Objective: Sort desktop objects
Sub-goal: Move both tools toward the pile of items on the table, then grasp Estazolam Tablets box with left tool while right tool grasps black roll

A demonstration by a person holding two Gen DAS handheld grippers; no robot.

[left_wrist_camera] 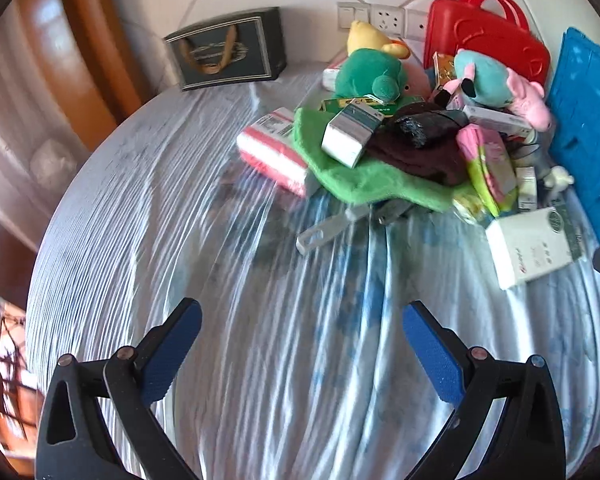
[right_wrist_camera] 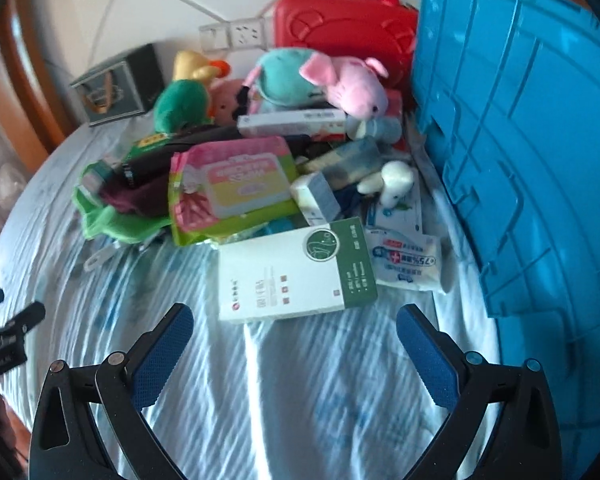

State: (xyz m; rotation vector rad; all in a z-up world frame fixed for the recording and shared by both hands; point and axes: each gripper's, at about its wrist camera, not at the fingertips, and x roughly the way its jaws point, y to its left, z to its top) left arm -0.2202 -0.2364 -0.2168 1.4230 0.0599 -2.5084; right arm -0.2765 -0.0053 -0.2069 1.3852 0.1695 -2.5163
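A jumble of objects lies heaped at the far right of the cloth-covered table (left_wrist_camera: 180, 208). It holds a green cloth (left_wrist_camera: 364, 184), a pink-and-white pack (left_wrist_camera: 272, 152), a small grey-white box (left_wrist_camera: 350, 134), plush toys (left_wrist_camera: 370, 74) and a white-and-green box (left_wrist_camera: 534, 246). My left gripper (left_wrist_camera: 302, 322) hangs open over bare cloth, well short of the heap. My right gripper (right_wrist_camera: 294, 326) is open too, its fingertips just below the white-and-green box (right_wrist_camera: 296, 270). A pink-green wipes pack (right_wrist_camera: 232, 188), a pink plush pig (right_wrist_camera: 352, 84) and a sachet (right_wrist_camera: 406, 260) lie beyond.
A blue plastic crate (right_wrist_camera: 520, 160) stands at the right, close to my right gripper. Against the wall lean a red case (right_wrist_camera: 344, 24) and a dark gift bag (left_wrist_camera: 228, 50). A grey metal tool (left_wrist_camera: 324, 232) pokes out from under the green cloth. Wooden furniture (left_wrist_camera: 84, 40) borders the left.
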